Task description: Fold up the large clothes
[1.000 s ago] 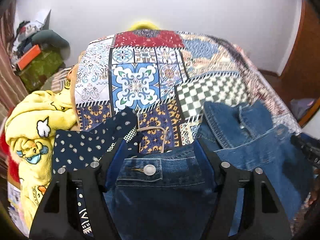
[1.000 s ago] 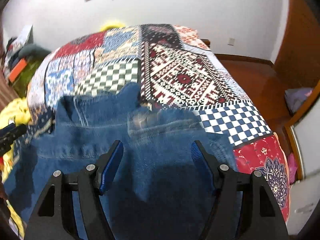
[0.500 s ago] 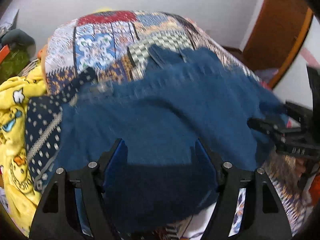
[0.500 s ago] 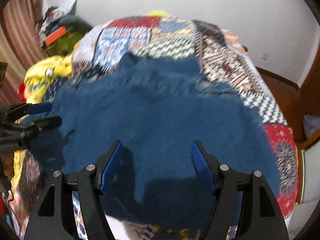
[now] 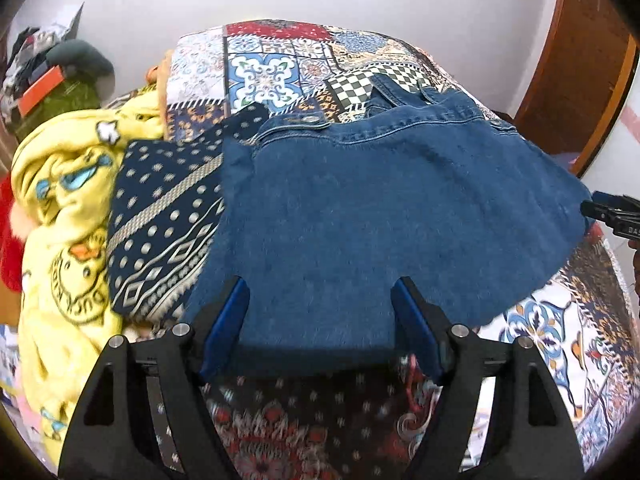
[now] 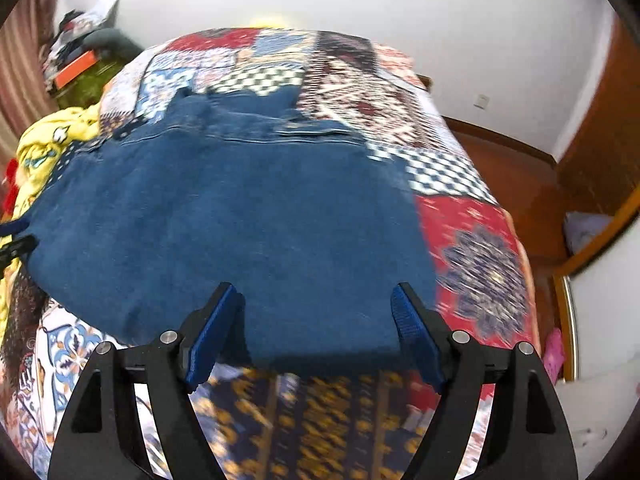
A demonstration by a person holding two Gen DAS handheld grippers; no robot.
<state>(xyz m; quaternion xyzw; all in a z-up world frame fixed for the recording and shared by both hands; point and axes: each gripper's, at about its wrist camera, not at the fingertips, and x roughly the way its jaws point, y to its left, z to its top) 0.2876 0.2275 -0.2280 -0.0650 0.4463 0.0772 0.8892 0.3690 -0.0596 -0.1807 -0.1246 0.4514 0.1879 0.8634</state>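
A blue denim garment [image 5: 360,208] lies spread across the patchwork bed cover [image 5: 264,72], waistband and button at the far side. My left gripper [image 5: 320,300] is open, its blue pads either side of the garment's near edge. My right gripper [image 6: 316,308] is open too, at the garment's [image 6: 224,216] near edge further right. The right gripper's tip shows at the right edge of the left wrist view [image 5: 612,212]. Whether the pads touch the cloth is unclear.
A navy patterned cloth [image 5: 164,216] and a yellow cartoon blanket [image 5: 60,216] are piled left of the denim. Clutter sits on a green stand [image 5: 60,92] by the wall. A wooden door [image 6: 600,128] and floor lie right of the bed [image 6: 476,264].
The denim garment has been pulled toward me and spread flat; it was bunched with the button near my left gripper. Both grippers have drawn back to its near edge.
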